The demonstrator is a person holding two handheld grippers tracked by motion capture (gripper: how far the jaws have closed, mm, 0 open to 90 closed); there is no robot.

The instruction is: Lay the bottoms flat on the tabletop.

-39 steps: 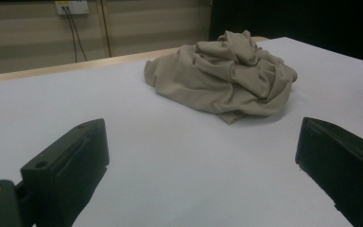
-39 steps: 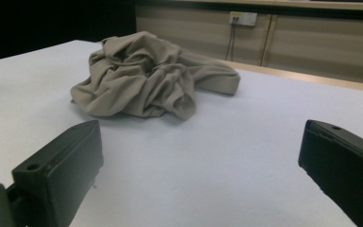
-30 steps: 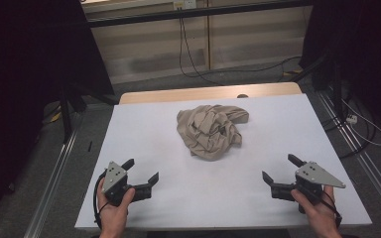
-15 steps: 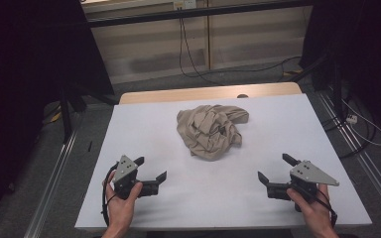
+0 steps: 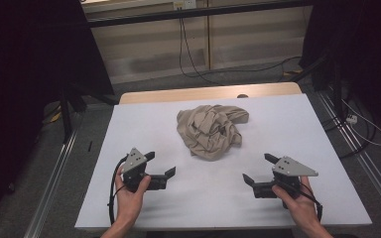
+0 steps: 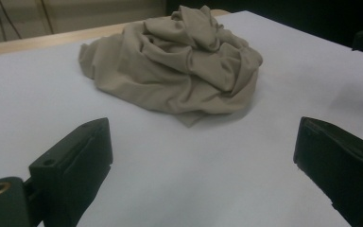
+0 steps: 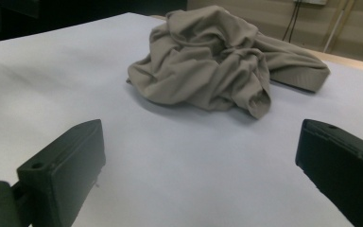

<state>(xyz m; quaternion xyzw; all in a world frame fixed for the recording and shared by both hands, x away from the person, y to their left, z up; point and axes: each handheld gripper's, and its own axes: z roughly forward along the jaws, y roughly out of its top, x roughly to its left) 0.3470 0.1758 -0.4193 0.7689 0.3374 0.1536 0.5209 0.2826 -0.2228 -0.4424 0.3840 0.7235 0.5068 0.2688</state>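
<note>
A crumpled beige cloth (image 5: 210, 130) lies in a heap on the white table (image 5: 287, 124), a little behind its middle. My left gripper (image 5: 159, 164) hovers near the front left, open and empty, and points toward the cloth. At the front right my right gripper (image 5: 259, 168) is also open with nothing between its jaws. The left gripper view has the cloth (image 6: 177, 61) ahead between its wide-apart jaws. From the right gripper view the same heap (image 7: 222, 59) lies ahead, with one flat fold sticking out to the right.
A strip of bare wood (image 5: 213, 93) runs along the table's far edge. Black cables (image 5: 191, 54) hang over the wall behind. Metal rails (image 5: 54, 173) run along the floor on both sides, and dark curtains stand left and right.
Both hands have moved inward toward the table's middle. The left gripper has gone right and slightly forward, the right gripper left. The cloth has not moved.
</note>
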